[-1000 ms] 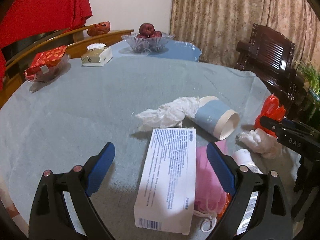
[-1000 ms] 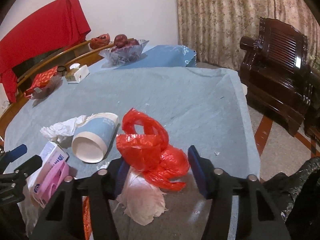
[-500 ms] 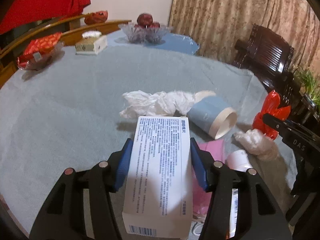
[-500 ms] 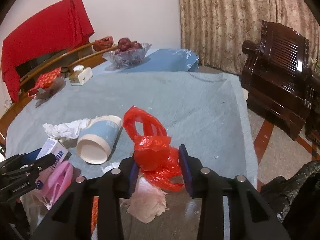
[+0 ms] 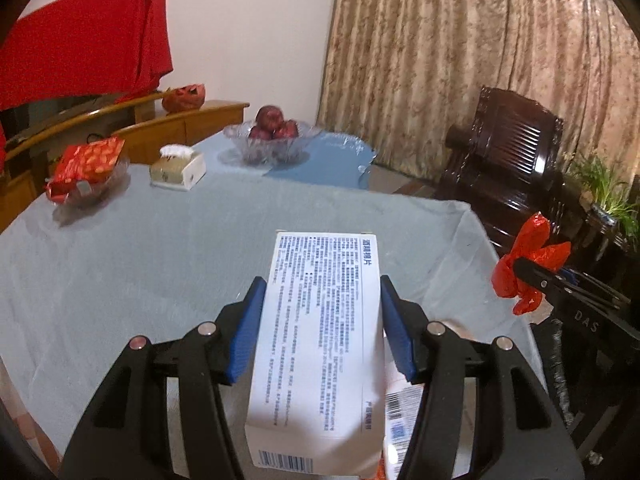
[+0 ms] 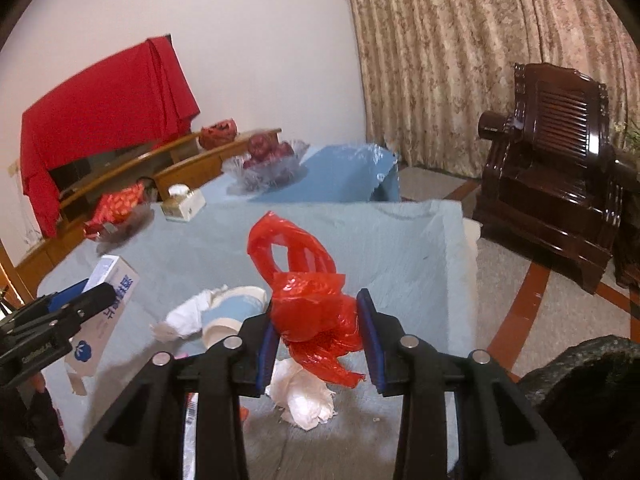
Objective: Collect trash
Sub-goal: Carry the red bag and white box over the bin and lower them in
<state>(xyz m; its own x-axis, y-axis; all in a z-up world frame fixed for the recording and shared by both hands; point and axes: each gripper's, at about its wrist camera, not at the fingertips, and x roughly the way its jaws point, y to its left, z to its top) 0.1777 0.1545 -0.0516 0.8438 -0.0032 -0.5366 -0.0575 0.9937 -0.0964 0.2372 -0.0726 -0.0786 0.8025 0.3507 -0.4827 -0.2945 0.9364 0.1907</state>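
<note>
My left gripper (image 5: pixel 322 328) is shut on a white printed carton (image 5: pixel 320 344) and holds it lifted above the blue tablecloth (image 5: pixel 132 264); the carton also shows in the right wrist view (image 6: pixel 106 304). My right gripper (image 6: pixel 318 334) is shut on a crumpled red plastic bag (image 6: pixel 310 304), raised off the table; the bag also shows in the left wrist view (image 5: pixel 524 268). Below lie a blue paper cup (image 6: pixel 234 314) on its side, a crumpled white tissue (image 6: pixel 180 318) beside it and another tissue wad (image 6: pixel 306 398).
A glass bowl of red fruit (image 5: pixel 274 140), a tissue box (image 5: pixel 178 166) and a dish with a red packet (image 5: pixel 86 174) stand at the table's far side. A dark wooden armchair (image 6: pixel 556 196) is to the right. A black bag (image 6: pixel 588 384) sits at the lower right.
My left gripper closed on the carton and lifted it off the table. My right gripper closed on the red bag and raised it.
</note>
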